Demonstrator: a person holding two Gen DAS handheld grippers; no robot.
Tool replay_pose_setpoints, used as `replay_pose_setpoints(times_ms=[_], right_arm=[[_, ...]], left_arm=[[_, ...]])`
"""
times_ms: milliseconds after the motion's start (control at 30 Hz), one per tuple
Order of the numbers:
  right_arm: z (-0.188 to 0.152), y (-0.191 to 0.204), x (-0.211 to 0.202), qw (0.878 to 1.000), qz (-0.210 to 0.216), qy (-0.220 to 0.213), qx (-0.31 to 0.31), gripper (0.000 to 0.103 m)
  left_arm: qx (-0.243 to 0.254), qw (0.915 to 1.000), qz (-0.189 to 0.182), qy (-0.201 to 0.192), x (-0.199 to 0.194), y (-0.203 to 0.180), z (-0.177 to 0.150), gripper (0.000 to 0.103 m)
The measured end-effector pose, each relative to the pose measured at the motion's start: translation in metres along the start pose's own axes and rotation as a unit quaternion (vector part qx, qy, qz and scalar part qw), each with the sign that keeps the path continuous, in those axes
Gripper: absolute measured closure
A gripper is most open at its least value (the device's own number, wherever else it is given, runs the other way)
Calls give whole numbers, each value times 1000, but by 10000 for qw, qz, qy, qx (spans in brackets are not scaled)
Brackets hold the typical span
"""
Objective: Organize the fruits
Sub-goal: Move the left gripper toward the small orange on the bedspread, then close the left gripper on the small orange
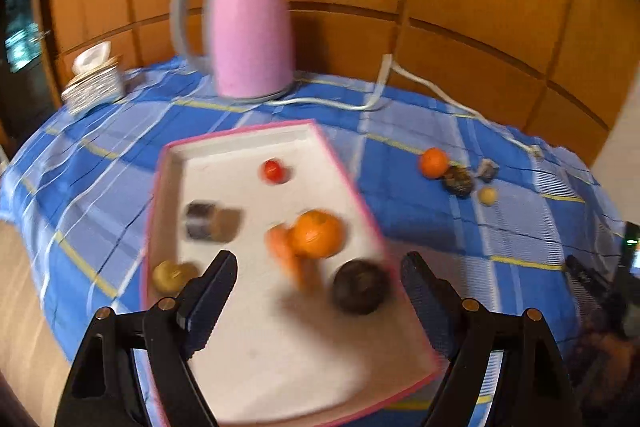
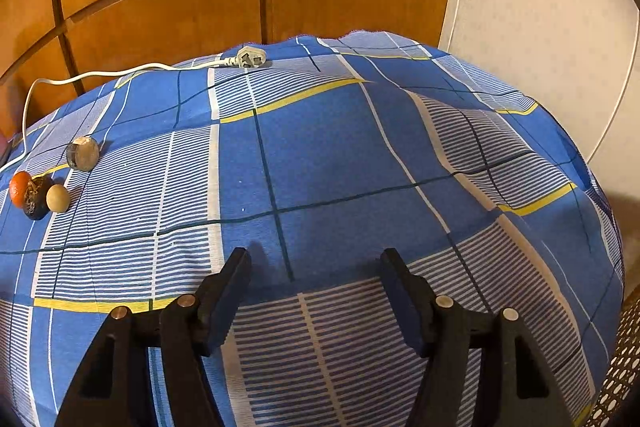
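Right now my left tool hangs released over the pink-rimmed tray; my right tool gapes empty over bare cloth; the loose fruits, a small orange among them, lie right of the tray, so I judge the right tool nearer; no readable writing anywhere.

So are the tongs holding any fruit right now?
No. The left tongs are open above the pink-rimmed white tray, and the right tongs are open over the blue checked tablecloth. Nothing is held.

Left tongs and right tongs both gape wide, holding nothing.
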State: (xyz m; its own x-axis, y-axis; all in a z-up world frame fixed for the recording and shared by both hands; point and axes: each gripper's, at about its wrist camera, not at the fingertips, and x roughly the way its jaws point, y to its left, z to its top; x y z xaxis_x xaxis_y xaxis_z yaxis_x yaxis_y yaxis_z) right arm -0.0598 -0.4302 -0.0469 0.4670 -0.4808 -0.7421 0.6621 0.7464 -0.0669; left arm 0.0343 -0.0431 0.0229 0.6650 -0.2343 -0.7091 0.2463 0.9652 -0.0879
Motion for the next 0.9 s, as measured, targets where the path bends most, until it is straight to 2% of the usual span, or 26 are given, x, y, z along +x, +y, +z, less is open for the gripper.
replay_pose_setpoints(times_ms=[167, 233, 367, 433, 667, 900], right_arm=[[0, 0, 0, 10000, 4, -8, 5, 35], [0, 0, 0, 10000, 7, -10, 6, 34], [0, 0, 0, 10000, 4, -13, 7, 34], [0, 0, 0, 10000, 4, -16, 6, 34], [0, 1, 0, 10000, -19, -28, -12, 33], [0, 1, 0, 10000, -34, -36, -22, 33]], left_arm=[[397, 9981, -477, 62, 13, -37, 21, 20], [392, 9969, -651, 180, 22, -45, 27, 30], [421, 9941, -887, 466, 45, -64, 42, 41], [422, 9924, -1000, 585, 56, -72, 49, 53], [-105, 9874, -1309, 882, 108, -86, 78, 56], [-435, 9843, -1283, 1129, 165, -95, 99, 56]])
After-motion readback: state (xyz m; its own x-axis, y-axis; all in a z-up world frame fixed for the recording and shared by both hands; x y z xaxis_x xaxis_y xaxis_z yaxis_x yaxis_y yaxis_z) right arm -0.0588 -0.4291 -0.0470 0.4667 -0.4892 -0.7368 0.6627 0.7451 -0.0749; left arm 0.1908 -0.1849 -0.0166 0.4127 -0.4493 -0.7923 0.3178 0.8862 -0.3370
